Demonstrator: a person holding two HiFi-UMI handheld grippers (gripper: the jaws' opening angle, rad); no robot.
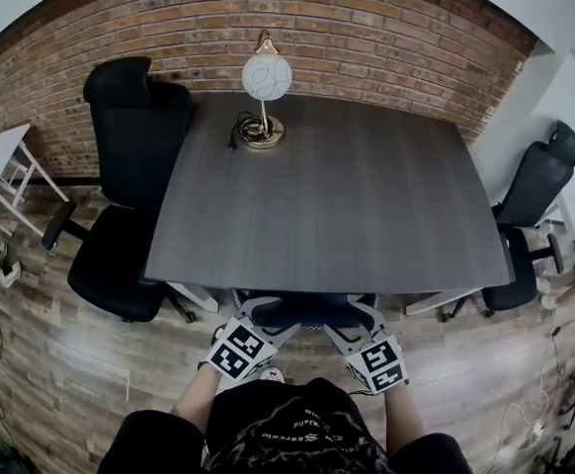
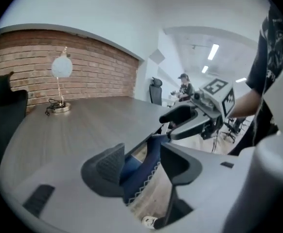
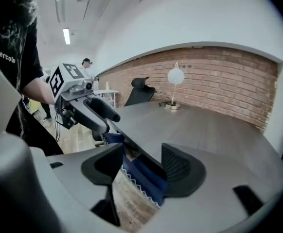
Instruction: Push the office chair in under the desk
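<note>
Head view: nearly tucked in, finishing square

The dark-blue fabric office chair [image 1: 302, 312] is sitting mostly beneath the grey wood-grain desk [image 1: 347, 205], its top edge lying between spread jaws. The left gripper [image 2: 144, 165] and right gripper [image 3: 139, 166] are both gaping, pinching nothing. Pressing evenly on both sides, square to the desk edge, is looking wisest.
</note>
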